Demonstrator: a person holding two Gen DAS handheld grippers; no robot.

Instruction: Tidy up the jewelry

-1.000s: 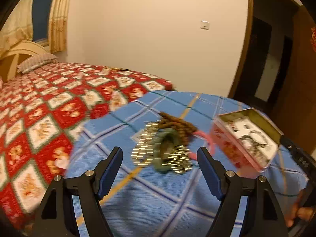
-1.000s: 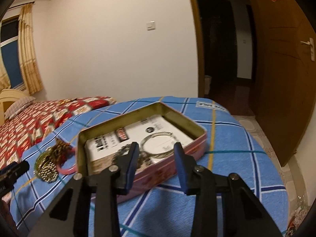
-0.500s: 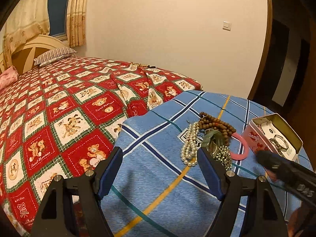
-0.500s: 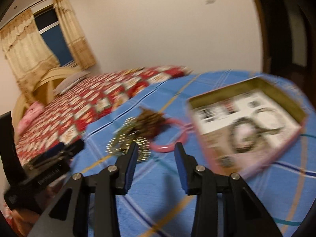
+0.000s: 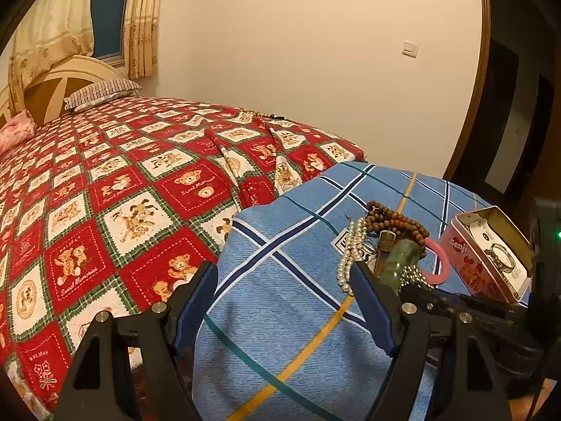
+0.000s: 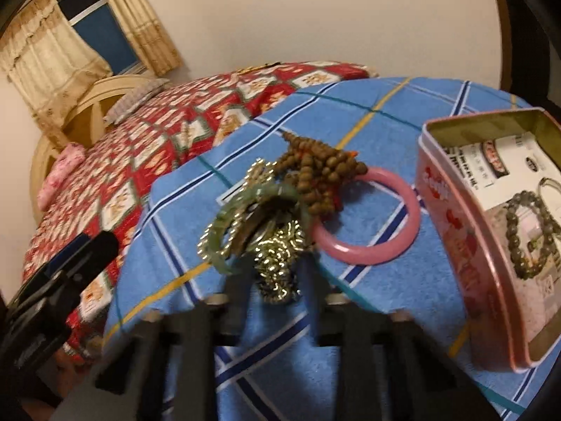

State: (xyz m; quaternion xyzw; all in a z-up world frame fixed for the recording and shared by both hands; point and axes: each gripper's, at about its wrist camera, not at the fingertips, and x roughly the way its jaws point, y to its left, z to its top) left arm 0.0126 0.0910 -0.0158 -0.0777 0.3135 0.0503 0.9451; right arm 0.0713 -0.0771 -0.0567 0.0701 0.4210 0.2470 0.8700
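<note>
A jewelry pile lies on the blue checked cloth (image 6: 368, 112): brown wooden beads (image 6: 315, 172), a green jade bangle (image 6: 259, 207), a gold bead chain (image 6: 277, 266), a pink bangle (image 6: 371, 217) and a pearl strand (image 5: 350, 249). A pink tin (image 6: 452, 217) at the right holds a dark bead bracelet (image 6: 529, 231) and a metal bangle. My right gripper (image 6: 275, 273) is open, its blurred fingers either side of the gold chain. My left gripper (image 5: 284, 301) is open and empty, over the cloth left of the pile (image 5: 389, 242).
A bed with a red patchwork quilt (image 5: 122, 182) lies to the left of the cloth-covered table. A pillow (image 5: 101, 93) and headboard stand at the far left. A dark doorway (image 5: 508, 122) is behind on the right.
My right gripper swung left from the tin and moved down onto the jewelry pile. My left gripper drew back and turned left, away from the pile.
</note>
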